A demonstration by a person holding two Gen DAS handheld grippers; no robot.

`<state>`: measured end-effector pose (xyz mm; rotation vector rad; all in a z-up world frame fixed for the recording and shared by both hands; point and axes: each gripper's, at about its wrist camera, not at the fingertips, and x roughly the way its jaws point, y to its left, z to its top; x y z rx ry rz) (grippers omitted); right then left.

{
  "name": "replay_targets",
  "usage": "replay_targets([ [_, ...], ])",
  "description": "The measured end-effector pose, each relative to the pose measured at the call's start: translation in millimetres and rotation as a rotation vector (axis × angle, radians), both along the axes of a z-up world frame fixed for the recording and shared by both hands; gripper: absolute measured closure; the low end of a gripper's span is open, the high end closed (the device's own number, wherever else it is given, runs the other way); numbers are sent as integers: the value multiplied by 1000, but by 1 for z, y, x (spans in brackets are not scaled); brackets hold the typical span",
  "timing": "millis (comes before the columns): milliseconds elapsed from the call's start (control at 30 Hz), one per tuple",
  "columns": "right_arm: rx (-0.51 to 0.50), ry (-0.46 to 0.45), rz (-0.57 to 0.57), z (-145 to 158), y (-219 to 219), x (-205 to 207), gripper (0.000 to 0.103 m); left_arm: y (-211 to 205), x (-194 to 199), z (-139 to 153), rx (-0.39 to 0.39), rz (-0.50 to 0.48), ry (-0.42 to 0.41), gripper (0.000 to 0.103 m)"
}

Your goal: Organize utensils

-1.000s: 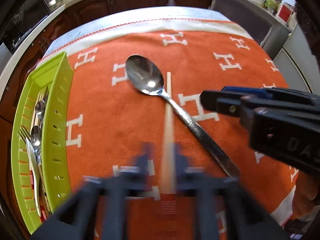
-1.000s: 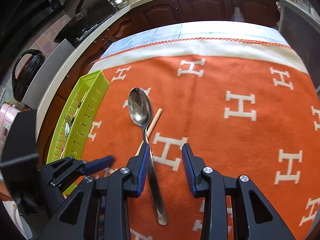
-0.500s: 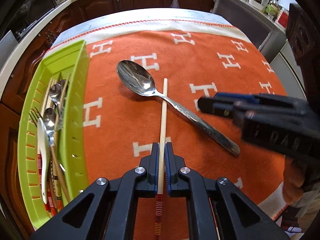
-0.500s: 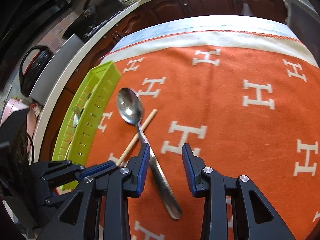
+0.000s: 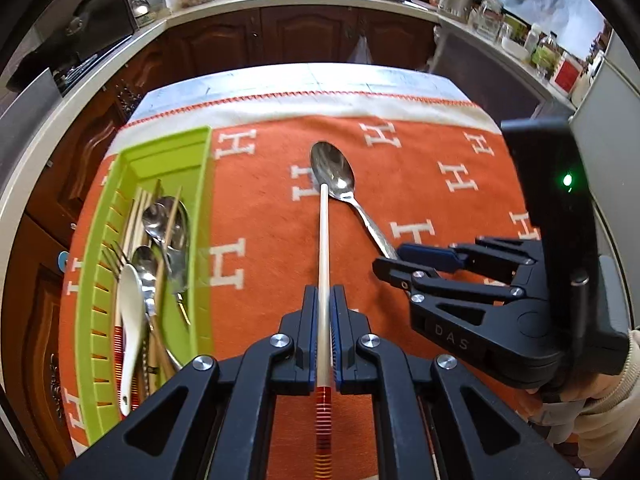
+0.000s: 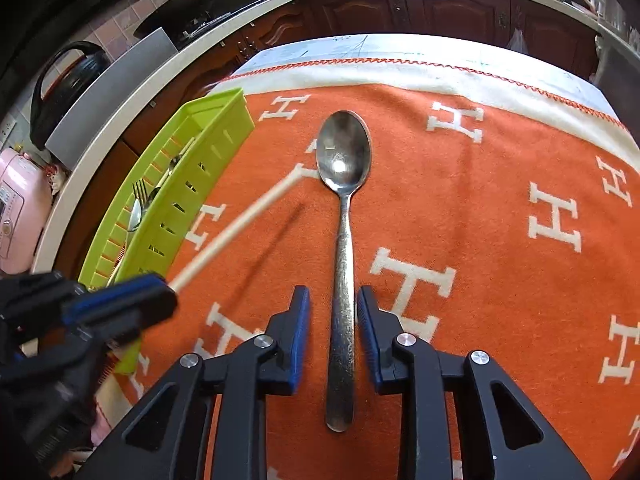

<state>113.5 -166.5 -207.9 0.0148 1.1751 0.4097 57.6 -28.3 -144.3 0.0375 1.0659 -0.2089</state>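
A pale chopstick (image 5: 324,240) with a red-striped end is pinched in my left gripper (image 5: 324,294), which is shut on it; the stick hangs above the cloth and casts a shadow in the right wrist view. There the chopstick (image 6: 240,228) juts from the left gripper (image 6: 166,294). A steel spoon (image 6: 344,152) lies on the orange cloth. Its handle runs between the jaws of my right gripper (image 6: 333,304), which are closing with a gap on each side. In the left wrist view the right gripper (image 5: 390,264) sits over the spoon (image 5: 332,172) handle. A green tray (image 5: 204,220) holds several utensils.
The orange cloth (image 6: 480,200) with white H marks covers the table, and the green tray (image 6: 208,148) sits at its left edge. Dark wooden cabinets (image 5: 312,36) and a counter ring the table. A pink appliance (image 6: 16,208) stands far left. A sleeve (image 5: 600,420) shows at lower right.
The left gripper has risen with the chopstick, lifting it off the cloth, with more of the tray in view. The right gripper came down over the spoon handle and its jaws narrowed.
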Motion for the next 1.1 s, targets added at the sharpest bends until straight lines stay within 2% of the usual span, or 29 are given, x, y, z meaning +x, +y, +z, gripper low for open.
replay_targets([
  [300, 29, 50, -21, 1, -5, 9, 77, 30, -11, 35, -20, 54, -77, 100],
  [467, 41, 57, -33, 4, -7, 16, 77, 68, -10, 47, 11, 140, -106, 100],
  [600, 57, 52, -45, 8, -7, 28, 77, 104, -1, 35, 25, 226, -75, 99],
  [733, 65, 41, -57, 12, -6, 44, 77, 124, 8, 12, 25, 268, -16, 99],
  [767, 66, 38, -64, 13, -7, 50, 77, 125, 9, 8, 30, 271, -9, 96],
  [833, 61, 32, -74, 15, -7, 62, 77, 128, 9, 1, 45, 277, 0, 80],
  [900, 55, 26, -80, 15, -8, 71, 77, 128, 9, -1, 66, 278, -15, 49],
  [967, 54, 20, -81, 17, -10, 80, 74, 127, 9, 2, 90, 279, -43, 35],
  [1100, 46, 5, -73, 16, -12, 90, 70, 123, 13, 11, 119, 267, -85, 31],
])
